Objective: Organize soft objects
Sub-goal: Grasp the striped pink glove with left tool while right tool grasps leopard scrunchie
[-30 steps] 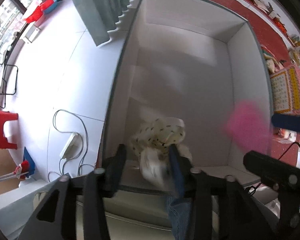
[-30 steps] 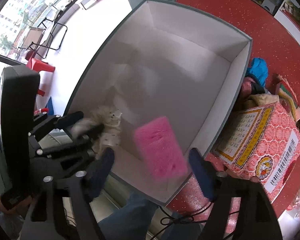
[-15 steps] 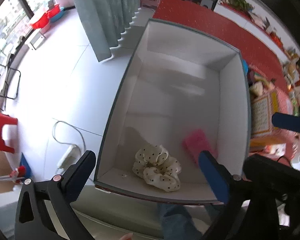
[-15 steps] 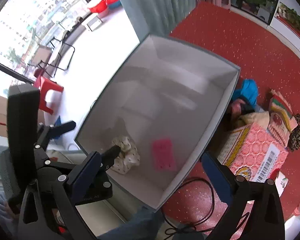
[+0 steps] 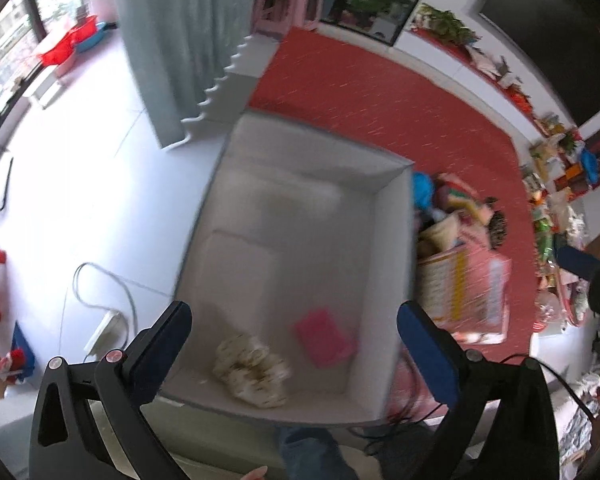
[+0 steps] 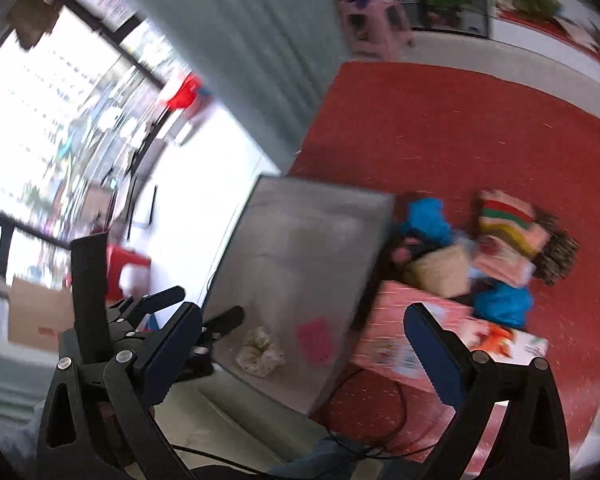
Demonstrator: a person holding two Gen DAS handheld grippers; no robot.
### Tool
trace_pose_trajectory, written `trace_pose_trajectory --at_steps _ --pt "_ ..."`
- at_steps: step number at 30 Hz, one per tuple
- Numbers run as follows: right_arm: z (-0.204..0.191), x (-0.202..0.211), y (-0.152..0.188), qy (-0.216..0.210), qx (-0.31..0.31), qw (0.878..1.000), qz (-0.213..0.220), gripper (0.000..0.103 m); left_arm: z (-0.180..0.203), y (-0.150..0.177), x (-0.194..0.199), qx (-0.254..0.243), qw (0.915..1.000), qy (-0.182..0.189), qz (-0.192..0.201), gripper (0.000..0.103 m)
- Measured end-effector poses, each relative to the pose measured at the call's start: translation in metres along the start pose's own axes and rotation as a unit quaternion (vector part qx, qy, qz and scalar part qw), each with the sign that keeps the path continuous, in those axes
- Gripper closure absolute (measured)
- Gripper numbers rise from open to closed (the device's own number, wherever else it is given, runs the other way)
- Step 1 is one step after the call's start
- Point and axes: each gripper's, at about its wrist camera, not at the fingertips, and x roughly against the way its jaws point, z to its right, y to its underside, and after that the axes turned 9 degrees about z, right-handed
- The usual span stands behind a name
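Box [image 5: 320, 240] on the floor holding a spotted scrunchie [image 5: 252, 376] beside a pink sponge [image 5: 326, 336]; left gripper [image 5: 296, 344] and right gripper [image 6: 304, 344] with jaws just opened wide, empty; soft pile [image 6: 500, 248] beside the box unsorted.

We see a white box [image 5: 392, 240] of matt, smooth card, its inner walls showing fold creases. Inside it, near the front wall, lies a cream scrunchie [image 5: 254, 370] of soft gathered cloth with dark dots, and just beside that a pink sponge [image 5: 326, 336] with a dull, porous look. Outside the box's right wall stands a pink printed carton [image 5: 468, 292] of slightly glossy card, with a pile of knitted and fuzzy cloth things [image 6: 508, 236] behind it. The red floor mat [image 5: 380, 96] looks speckled and matt; the white floor [image 5: 68, 168] left of the box is smooth and glossy.
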Motion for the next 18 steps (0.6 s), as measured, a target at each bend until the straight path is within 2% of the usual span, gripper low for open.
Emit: trace_pose_trajectory --at_steps 5,8,12,16,18 --pt "0.083 0.027 -0.005 0.053 -0.09 0.994 0.022 0.002 0.047 -0.027 -0.003 -0.034 0.999 0.03 -0.002 0.0" --pt "0.14 0.031 0.0 0.102 -0.141 0.984 0.018 0.002 0.083 -0.041 -0.009 -0.05 0.9974 0.051 -0.009 0.0" --pt "0.219 0.025 0.011 0.162 -0.206 0.965 -0.005 0.002 0.137 -0.059 -0.026 -0.062 0.9953 0.07 -0.027 0.0" --pt "0.279 0.008 0.017 0.194 -0.247 0.949 -0.032 0.002 0.196 -0.075 -0.056 -0.083 0.9935 0.06 -0.05 0.0" --pt "0.298 -0.005 0.014 0.202 -0.25 0.946 -0.047 0.002 0.227 -0.081 -0.079 -0.107 0.9913 0.045 -0.061 0.0"
